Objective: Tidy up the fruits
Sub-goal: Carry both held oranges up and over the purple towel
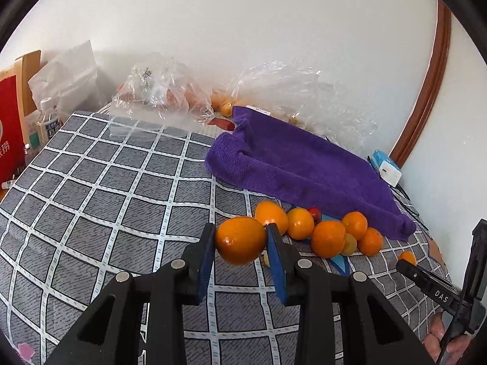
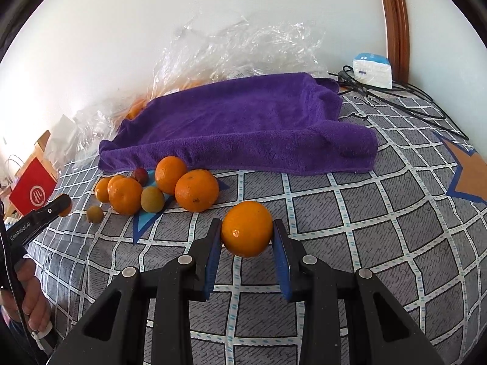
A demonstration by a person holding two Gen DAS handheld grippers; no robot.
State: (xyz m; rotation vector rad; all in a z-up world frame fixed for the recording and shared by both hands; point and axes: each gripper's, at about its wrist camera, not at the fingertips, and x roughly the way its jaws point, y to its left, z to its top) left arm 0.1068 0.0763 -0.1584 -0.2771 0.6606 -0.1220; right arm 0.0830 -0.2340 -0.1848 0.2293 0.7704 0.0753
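My left gripper [image 1: 240, 238] is shut on an orange [image 1: 240, 240] and holds it just above the grey checked cloth [image 1: 106, 188]. My right gripper [image 2: 247, 231] is shut on another orange [image 2: 246, 228], also over the cloth [image 2: 350, 213]. A pile of oranges [image 1: 327, 238] with small greenish fruits [image 1: 349, 244] and a red one [image 1: 315, 213] lies right of the left gripper, by the purple towel [image 1: 292, 164]. In the right wrist view the pile [image 2: 196, 190] lies left of and beyond my gripper. The left gripper's tip also shows in the right wrist view [image 2: 59, 205].
The purple towel [image 2: 243, 121] lies behind the pile. Clear plastic bags [image 1: 164, 91] with more fruit stand against the wall. A white and blue box [image 2: 373, 71] with black cables [image 2: 411, 100] sits at the far right. A red bag [image 1: 9, 127] and bottles [image 1: 47, 121] stand at the left edge.
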